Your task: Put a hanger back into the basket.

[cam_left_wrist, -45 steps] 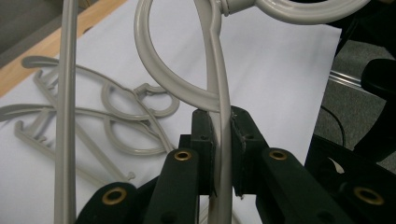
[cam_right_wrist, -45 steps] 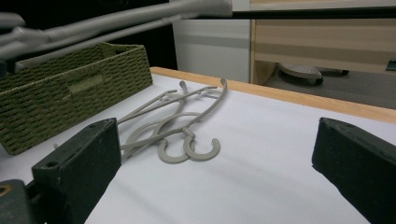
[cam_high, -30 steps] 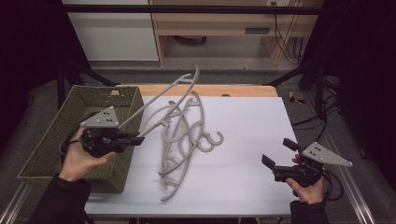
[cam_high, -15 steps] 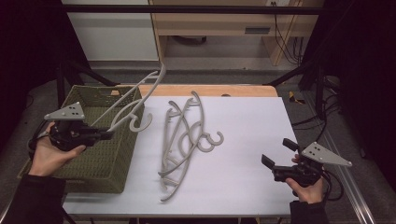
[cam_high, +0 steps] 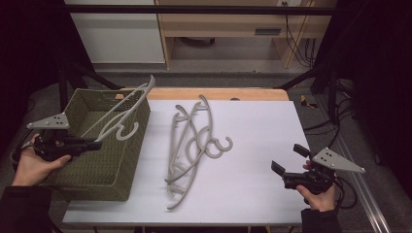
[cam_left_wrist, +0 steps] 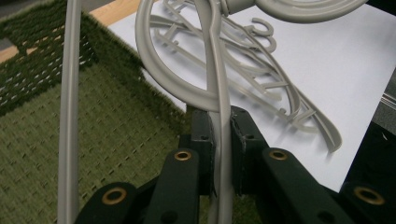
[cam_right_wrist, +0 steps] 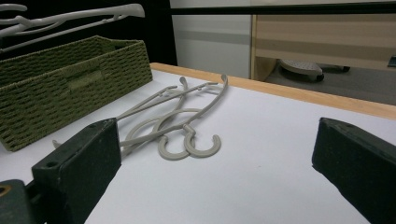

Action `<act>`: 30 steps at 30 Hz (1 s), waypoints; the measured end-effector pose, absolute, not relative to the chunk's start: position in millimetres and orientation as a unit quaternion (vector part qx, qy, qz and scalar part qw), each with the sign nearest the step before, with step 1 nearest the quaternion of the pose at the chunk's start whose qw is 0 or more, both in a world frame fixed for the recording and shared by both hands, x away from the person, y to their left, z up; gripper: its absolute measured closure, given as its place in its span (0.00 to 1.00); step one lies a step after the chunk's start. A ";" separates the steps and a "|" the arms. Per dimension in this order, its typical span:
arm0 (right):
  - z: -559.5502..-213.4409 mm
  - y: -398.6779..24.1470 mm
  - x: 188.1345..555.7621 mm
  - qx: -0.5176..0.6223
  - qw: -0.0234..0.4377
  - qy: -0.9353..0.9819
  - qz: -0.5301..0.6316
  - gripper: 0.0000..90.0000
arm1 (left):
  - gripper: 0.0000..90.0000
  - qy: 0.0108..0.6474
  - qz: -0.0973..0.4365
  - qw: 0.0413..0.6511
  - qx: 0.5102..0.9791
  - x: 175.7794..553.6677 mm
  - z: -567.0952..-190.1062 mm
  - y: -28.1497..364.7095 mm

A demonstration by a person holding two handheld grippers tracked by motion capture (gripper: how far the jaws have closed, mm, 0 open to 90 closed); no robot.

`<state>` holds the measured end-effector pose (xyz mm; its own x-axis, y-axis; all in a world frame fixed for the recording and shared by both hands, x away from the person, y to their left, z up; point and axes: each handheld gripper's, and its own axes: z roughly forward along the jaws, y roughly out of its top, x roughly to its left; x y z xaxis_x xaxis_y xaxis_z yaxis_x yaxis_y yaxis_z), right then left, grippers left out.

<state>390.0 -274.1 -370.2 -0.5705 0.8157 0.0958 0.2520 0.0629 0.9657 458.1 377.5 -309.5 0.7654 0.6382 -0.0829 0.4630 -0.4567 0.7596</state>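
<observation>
1. High view: the left tool (cam_high: pixel 92 144) holds a grey hanger (cam_high: pixel 119 114) over the green basket (cam_high: pixel 104 167); its long arm could snag the rim.
2. Left gripper view: the jaws pinch one thin bar, so the hanger (cam_left_wrist: pixel 215 70) may swivel or slip.
3. Right gripper view: the right tool (cam_right_wrist: pixel 212 163) gapes idle, near the hangers on the surface (cam_right_wrist: pixel 177 126).

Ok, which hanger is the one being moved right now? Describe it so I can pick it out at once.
Start at the green woven basket on the table's left side. Above it, the left gripper is shut on one grey plastic hanger, which slants up over the basket with its hook end hanging down. Unlike the other hangers lying tangled flat on the white tabletop, it is lifted in the air.
</observation>
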 end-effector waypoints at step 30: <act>-371.3 -271.4 391.1 0.389 0.247 0.688 0.561 0.02 | 0.90 0.370 0.086 0.354 0.855 474.3 -352.7 413.7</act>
